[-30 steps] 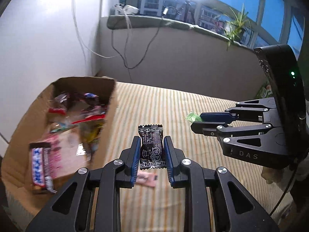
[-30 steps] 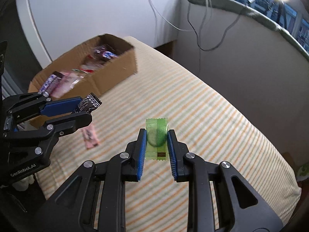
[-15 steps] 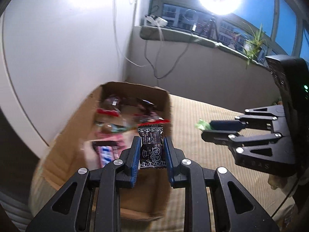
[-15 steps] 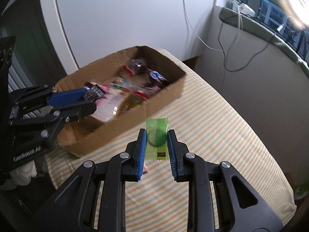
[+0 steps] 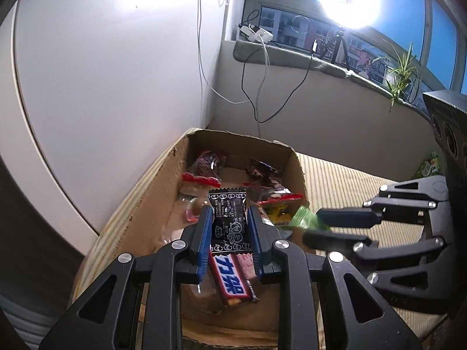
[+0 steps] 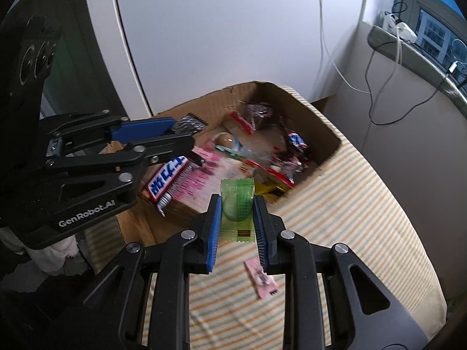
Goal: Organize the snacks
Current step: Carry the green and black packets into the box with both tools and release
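My left gripper (image 5: 229,214) is shut on a black candy wrapper (image 5: 229,221) and hangs over the open cardboard box (image 5: 294,157), which holds several snack packs. Its fingers also show at the left of the right wrist view, left gripper (image 6: 186,134), with the black candy wrapper (image 6: 189,123) over the box's near half. My right gripper (image 6: 236,207) is shut on a green candy (image 6: 237,201) just above the cardboard box (image 6: 332,145) at its near wall. In the left wrist view the right gripper (image 5: 313,229) enters from the right with the green candy (image 5: 305,218).
A blue and white chocolate bar (image 5: 232,280) lies in the box's near end. One pink candy (image 6: 262,280) lies on the striped cloth (image 6: 364,218) below my right fingers. A white wall stands behind the box, and cables hang from the window sill (image 5: 292,55).
Both grippers have carried their candies leftward from over the striped cloth to over the cardboard box. The pink candy stays behind on the cloth. Both grips are unchanged.
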Tool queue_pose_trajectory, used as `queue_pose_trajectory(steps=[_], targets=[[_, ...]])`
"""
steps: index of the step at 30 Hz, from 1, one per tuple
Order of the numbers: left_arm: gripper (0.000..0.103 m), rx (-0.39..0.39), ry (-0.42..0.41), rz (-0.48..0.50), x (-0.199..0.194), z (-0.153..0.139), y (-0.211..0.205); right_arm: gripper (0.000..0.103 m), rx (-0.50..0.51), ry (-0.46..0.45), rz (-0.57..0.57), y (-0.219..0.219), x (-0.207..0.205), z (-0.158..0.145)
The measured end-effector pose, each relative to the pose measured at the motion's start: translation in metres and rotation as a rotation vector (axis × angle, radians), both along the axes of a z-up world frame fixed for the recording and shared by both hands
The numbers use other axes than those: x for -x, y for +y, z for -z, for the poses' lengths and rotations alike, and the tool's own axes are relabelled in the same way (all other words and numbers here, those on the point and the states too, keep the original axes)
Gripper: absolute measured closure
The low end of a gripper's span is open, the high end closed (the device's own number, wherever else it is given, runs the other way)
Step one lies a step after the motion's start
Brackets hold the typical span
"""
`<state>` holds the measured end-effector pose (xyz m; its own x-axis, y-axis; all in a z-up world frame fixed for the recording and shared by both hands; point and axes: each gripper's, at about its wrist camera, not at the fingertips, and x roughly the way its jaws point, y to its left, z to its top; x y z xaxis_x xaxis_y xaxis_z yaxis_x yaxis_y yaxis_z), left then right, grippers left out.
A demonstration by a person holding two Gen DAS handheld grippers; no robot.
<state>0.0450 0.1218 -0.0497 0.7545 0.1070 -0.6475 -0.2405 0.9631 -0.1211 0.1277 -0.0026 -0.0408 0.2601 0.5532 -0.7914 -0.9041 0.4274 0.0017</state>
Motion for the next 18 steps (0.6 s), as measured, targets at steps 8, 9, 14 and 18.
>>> queue_pose_trajectory(steps=[8, 9, 14, 18], targets=[[0.08, 0.004, -0.008, -0.014, 0.001, -0.002, 0.012, 0.08, 0.008, 0.012, -0.018, 0.014, 0.002, 0.004], [0.08, 0.003, -0.009, -0.014, 0.002, -0.002, 0.012, 0.08, 0.01, 0.013, -0.02, 0.015, 0.002, 0.004], [0.08, -0.001, -0.014, -0.016, 0.002, -0.004, 0.014, 0.08, 0.012, 0.007, -0.033, 0.016, 0.003, 0.005], [0.08, -0.004, -0.016, -0.024, 0.003, -0.005, 0.015, 0.073, 0.011, -0.015, -0.03, 0.015, 0.004, 0.002]])
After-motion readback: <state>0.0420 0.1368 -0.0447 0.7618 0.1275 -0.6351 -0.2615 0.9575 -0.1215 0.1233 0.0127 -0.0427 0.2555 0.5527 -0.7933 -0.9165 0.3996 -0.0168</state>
